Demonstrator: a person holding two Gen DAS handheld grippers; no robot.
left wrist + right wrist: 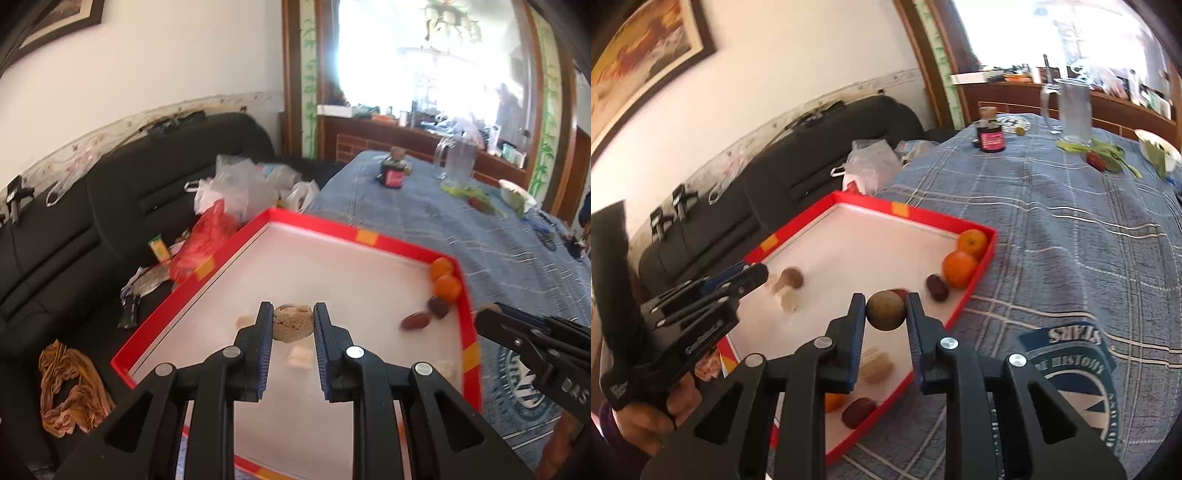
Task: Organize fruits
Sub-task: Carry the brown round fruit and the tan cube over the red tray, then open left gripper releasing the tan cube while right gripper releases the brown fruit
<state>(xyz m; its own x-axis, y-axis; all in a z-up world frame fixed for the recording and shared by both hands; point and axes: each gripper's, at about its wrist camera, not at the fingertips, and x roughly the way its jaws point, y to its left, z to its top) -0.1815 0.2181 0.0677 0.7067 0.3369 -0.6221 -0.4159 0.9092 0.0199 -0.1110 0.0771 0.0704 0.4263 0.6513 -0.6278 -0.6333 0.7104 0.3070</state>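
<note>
worktop (1071, 229) under blue plaid cloth | red-rimmed white tray (975, 266) at its sofa-side edge | two oranges (959, 268) in far right tray corner, dates (937, 287) beside | left tool (293, 321) clamped on tan rough-skinned fruit (292, 325) above tray | right tool (885, 310) clamped on round brown fruit (885, 310) above tray

cloth emblem (1075, 365): "STARS" upside down on the blue banner, then "HISTORY" along the ring (more letters before and after it, too cut off to make out)
right gripper (535, 343): "DAS" in pale letters on its side, the rest runs out of frame
left gripper (701, 299): some pale print on the body, too blurry to read
bottle (990, 136): pink label, print too small
</note>
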